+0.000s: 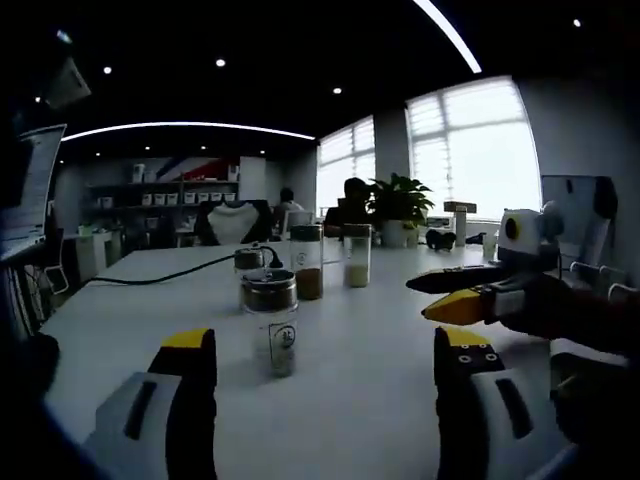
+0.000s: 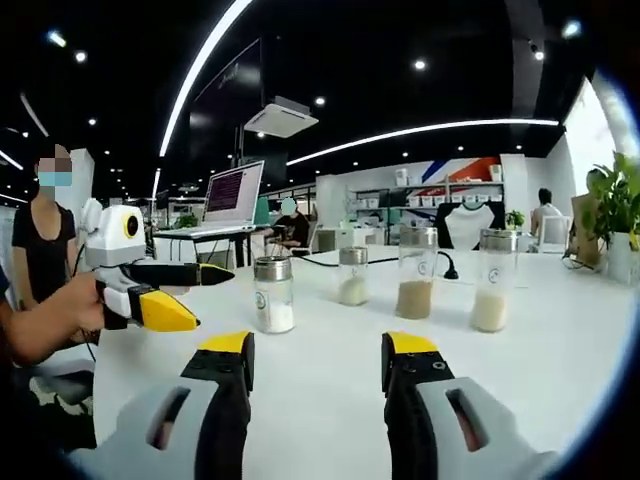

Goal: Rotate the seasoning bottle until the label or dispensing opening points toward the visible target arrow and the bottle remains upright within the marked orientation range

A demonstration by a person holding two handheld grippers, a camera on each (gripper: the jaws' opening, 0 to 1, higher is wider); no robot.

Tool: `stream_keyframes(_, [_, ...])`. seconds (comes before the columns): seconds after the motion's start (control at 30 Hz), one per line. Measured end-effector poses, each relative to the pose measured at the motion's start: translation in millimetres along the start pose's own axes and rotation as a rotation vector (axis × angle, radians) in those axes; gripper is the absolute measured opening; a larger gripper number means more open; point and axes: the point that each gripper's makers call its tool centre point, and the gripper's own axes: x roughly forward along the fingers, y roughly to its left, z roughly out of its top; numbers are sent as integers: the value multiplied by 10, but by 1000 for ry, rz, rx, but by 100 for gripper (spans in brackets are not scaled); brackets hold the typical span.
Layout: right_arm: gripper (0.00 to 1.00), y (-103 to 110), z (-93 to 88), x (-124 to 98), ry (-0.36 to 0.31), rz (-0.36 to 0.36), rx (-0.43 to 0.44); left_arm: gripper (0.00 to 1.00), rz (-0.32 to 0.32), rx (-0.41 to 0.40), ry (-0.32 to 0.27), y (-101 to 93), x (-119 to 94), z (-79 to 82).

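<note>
While both tools hover above the white desk (image 1: 380,340), we see the left hand-held gripper (image 1: 325,360) with its jaws spread wide, holding nothing and touching nothing. Between those jaws and a little beyond them stands the nearest seasoning bottle (image 1: 270,320), upright on the desk, clear glass with a metal cap and a small label facing us. Farther back stand three more bottles: a short one (image 1: 249,261), a tall one with brown contents (image 1: 307,262) and a tall one with pale contents (image 1: 357,256). From the right side of the left gripper view, the right hand-held gripper (image 1: 435,297) comes in, yellow-tipped.

In the right gripper view, we see the right hand-held gripper (image 2: 315,350) equally wide and empty, clear of the desk (image 2: 330,400). Four bottles stand in a row ahead of it, the nearest with white contents (image 2: 273,294). A person's hand (image 2: 85,300) grips the left tool at the left.
</note>
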Motion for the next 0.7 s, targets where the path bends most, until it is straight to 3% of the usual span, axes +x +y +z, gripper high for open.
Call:
stream_keyframes(0.33, [48, -98, 46, 330, 36, 66, -39, 100, -24, -1, 4, -150, -105, -68])
stream_keyframes(0.7, [46, -231, 194, 713, 22, 46, -54, 100, 1, 29, 10, -206, -162, -112])
